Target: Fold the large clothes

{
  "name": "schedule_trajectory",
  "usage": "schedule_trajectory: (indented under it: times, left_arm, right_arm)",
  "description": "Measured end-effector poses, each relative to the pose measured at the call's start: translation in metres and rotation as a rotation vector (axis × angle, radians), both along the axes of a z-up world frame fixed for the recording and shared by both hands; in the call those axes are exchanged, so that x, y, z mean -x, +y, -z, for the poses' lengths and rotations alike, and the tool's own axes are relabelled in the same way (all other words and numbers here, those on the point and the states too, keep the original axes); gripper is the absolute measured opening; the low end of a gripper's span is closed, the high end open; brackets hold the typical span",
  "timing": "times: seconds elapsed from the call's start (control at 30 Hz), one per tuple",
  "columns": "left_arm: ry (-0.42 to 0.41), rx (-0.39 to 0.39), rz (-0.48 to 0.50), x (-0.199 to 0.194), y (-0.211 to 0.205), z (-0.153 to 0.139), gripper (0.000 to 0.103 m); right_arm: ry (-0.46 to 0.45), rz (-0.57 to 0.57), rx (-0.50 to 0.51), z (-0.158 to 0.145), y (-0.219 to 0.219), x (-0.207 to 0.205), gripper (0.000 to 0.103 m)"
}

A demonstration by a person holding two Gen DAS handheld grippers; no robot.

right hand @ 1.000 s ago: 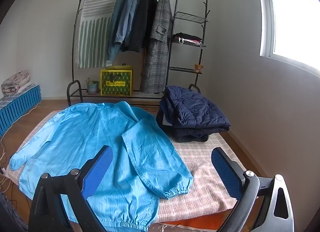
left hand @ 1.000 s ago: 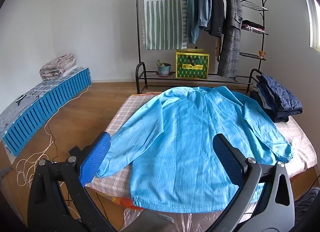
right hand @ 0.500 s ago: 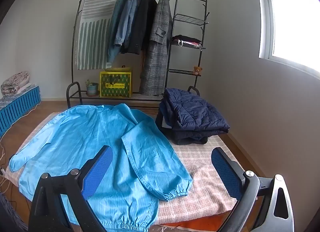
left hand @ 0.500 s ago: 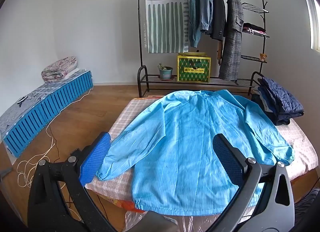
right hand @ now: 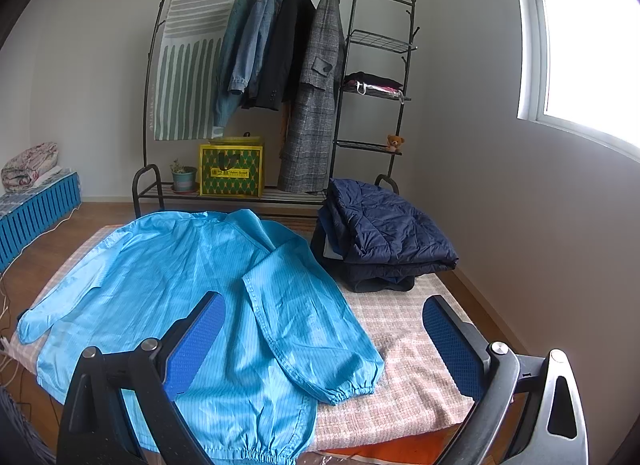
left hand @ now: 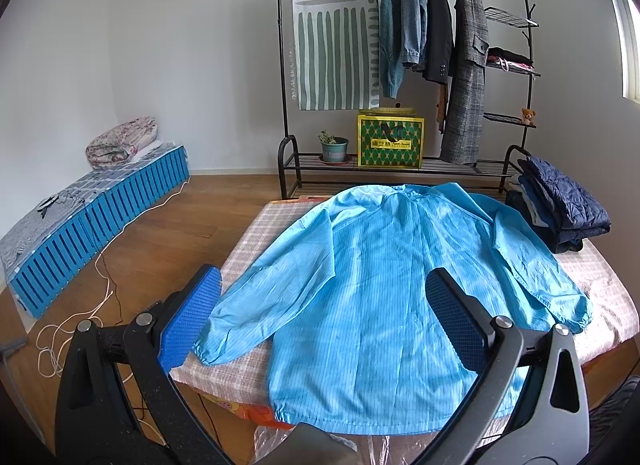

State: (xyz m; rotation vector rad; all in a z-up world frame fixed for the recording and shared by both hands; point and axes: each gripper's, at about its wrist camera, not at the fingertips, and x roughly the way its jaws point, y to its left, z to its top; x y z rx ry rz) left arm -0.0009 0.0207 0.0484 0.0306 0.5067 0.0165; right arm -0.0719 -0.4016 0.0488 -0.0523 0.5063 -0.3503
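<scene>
Both grippers, left (left hand: 320, 319) and right (right hand: 322, 341), hover with jaws spread, gripping nothing, above blue jacket (left hand: 376, 277) lying flat (sleeves out) on table (right hand: 404, 329)

The lower hem of the blue jacket (left hand: 372, 305) runs behind the left gripper (left hand: 320, 321), whose wide-apart fingers cover part of the hem and the near edge of the tabletop (left hand: 256, 233). In the right wrist view the right gripper (right hand: 320, 341), jaws also spread, hides part of the jacket's front and the tabletop's near corner; the hem is cut off by the bottom edge. The garments stacked under the folded navy quilted jacket (right hand: 384, 225) show only as edges. The lettering on the yellow-green box (left hand: 390, 141) is too small to read. The window (right hand: 584, 45) is blown out white.
</scene>
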Motion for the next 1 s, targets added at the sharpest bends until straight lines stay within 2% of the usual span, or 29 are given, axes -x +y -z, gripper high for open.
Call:
schedule_trajectory:
  times: [1.0]
  left_arm:
    - [-0.006, -0.005, -0.003, -0.0007, 0.0057, 0.0009, 0.103]
  right_arm:
    - [0.003, -0.006, 0.004, 0.0019, 0.0056, -0.0058, 0.100]
